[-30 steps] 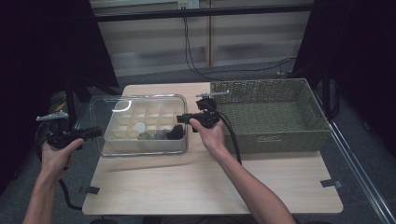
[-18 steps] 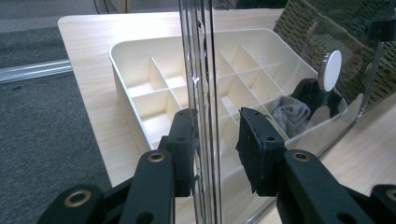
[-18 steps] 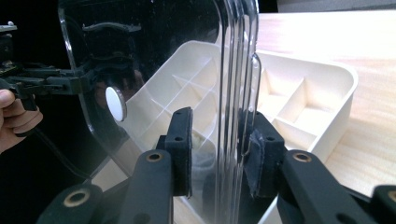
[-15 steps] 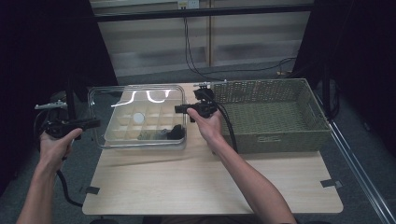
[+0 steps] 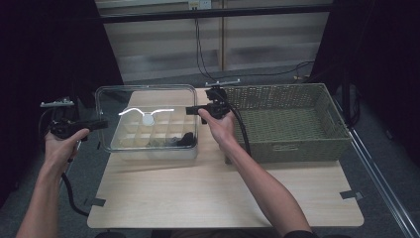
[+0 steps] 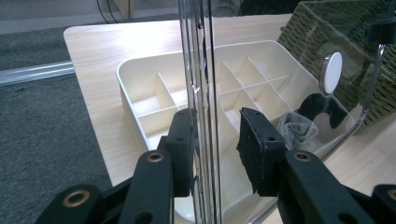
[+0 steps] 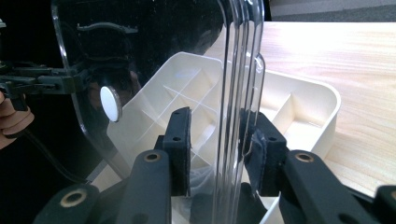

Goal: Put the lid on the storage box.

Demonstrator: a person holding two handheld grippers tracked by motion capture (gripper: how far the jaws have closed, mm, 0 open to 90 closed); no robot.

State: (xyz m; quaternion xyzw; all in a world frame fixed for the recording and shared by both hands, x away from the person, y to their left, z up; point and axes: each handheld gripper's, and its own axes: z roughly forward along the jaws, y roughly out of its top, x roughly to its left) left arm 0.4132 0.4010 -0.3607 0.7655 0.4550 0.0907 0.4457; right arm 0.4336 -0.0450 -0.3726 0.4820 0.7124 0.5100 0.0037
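We note a glossy clear plastic lid, matt cream plastic tray, woven basket, smooth pale wood table

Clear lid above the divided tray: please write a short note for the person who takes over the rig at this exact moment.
Left gripper: shut on the left edge of the clear lid.
Right gripper: shut on the lid's right edge.
Things: the lid hangs tilted in the air above the cream tray, which stands on the table left of the wicker basket. A grey cloth and a dark item lie in the tray's compartments.
Done: the lid is off the tray.
Left: probably to set the lid down beside the tray, keeping both grips even, then handle the contents.
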